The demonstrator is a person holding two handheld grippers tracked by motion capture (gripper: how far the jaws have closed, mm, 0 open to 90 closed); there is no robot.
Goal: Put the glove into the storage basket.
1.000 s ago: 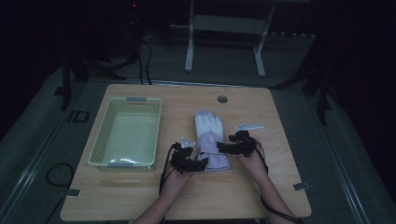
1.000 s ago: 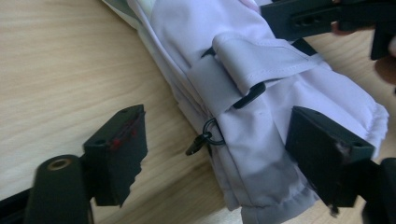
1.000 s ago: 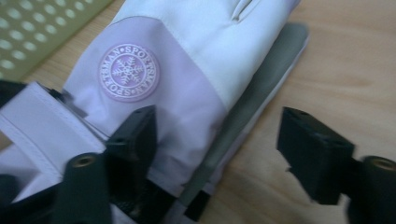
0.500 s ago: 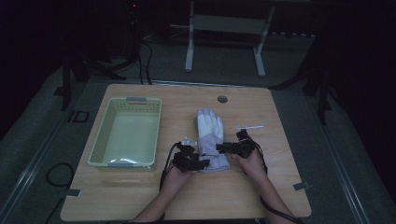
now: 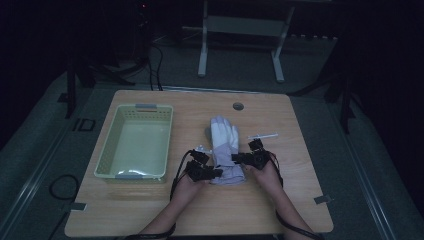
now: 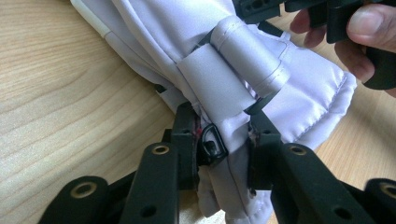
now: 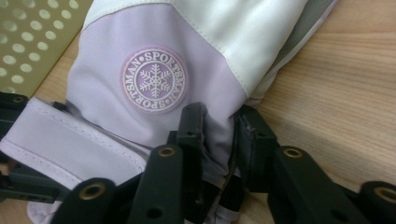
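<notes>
Right gripper (image 5: 239, 158) shifts slightly left along glove (image 5: 223, 136) cuff; the glove sits marginally nearer the basket (image 5: 134, 141).

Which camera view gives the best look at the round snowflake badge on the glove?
The right gripper view: the snowflake badge is close and sharp on the glove. The high view has the whole glove, too small for detail. The left gripper view has its cuff and strap.

A: State the lighting in the high view.

B: Dim overall. The light wooden table (image 5: 150, 210) is the brightest area; the surroundings beyond its edges fall into near black. Fine detail is soft and grainy.

A: And the two gripper views?

B: Bright, even light. The white and lilac padded fabric glove (image 7: 154, 84) is sharp; the black jaws at the bottom are slightly blurred. No glare.
</notes>
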